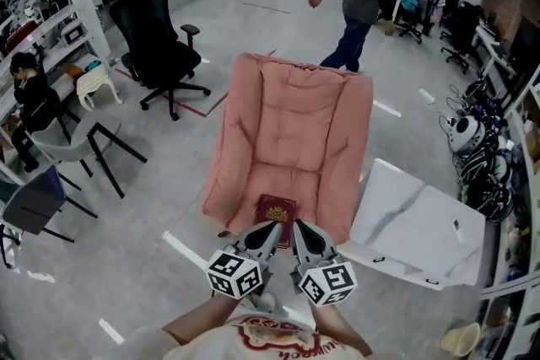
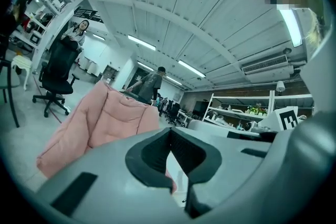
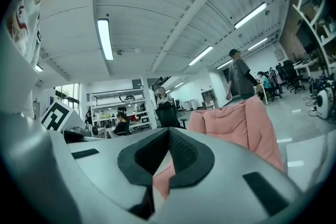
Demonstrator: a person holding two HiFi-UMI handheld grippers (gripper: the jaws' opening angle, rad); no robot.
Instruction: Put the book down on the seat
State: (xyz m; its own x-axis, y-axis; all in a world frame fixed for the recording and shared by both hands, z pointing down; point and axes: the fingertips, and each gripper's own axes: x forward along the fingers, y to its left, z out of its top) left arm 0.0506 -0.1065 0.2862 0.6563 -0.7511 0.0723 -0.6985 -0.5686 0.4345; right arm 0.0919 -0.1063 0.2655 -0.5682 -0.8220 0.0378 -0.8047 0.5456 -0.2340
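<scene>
The left claw [image 1: 272, 233] and right claw [image 1: 300, 230] sit side by side, each pinched fully closed on nothing. Just ahead of their tips, the dark red book [image 1: 273, 209] lies flat on the pink chair [image 1: 291, 131] seat.

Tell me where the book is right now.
In the head view the dark red book lies low and central, on the front of the pink chair seat, just beyond the left gripper and right gripper.
</scene>
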